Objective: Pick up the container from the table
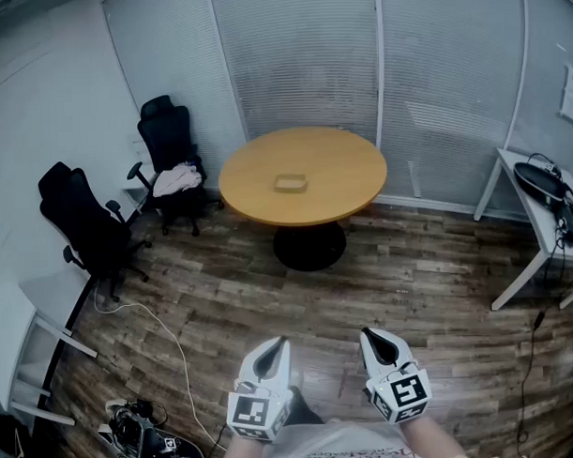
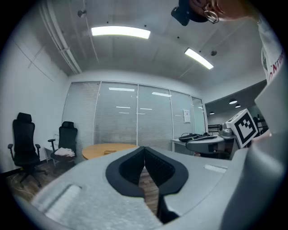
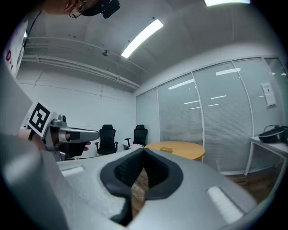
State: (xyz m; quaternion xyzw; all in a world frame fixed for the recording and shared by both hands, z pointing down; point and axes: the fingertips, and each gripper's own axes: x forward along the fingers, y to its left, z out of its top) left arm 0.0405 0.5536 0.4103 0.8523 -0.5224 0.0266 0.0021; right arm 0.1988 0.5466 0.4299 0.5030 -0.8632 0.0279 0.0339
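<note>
A small flat tan container (image 1: 291, 184) lies near the middle of a round wooden table (image 1: 351, 188), far ahead of me. It also shows as a small shape, the container (image 3: 166, 149), on the table (image 3: 184, 148) in the right gripper view, and faintly as the container (image 2: 109, 152) in the left gripper view. My left gripper (image 1: 275, 351) and right gripper (image 1: 372, 338) are held low near my body, side by side, well short of the table. Both are shut with tips touching and hold nothing.
Two black office chairs (image 1: 87, 226) (image 1: 171, 160) stand left of the table; one carries a bundle of cloth (image 1: 177, 179). A white desk (image 1: 540, 224) with dark gear is at the right. Cables (image 1: 168, 335) and bags (image 1: 144, 435) lie on the wooden floor at lower left. Glass walls with blinds stand behind.
</note>
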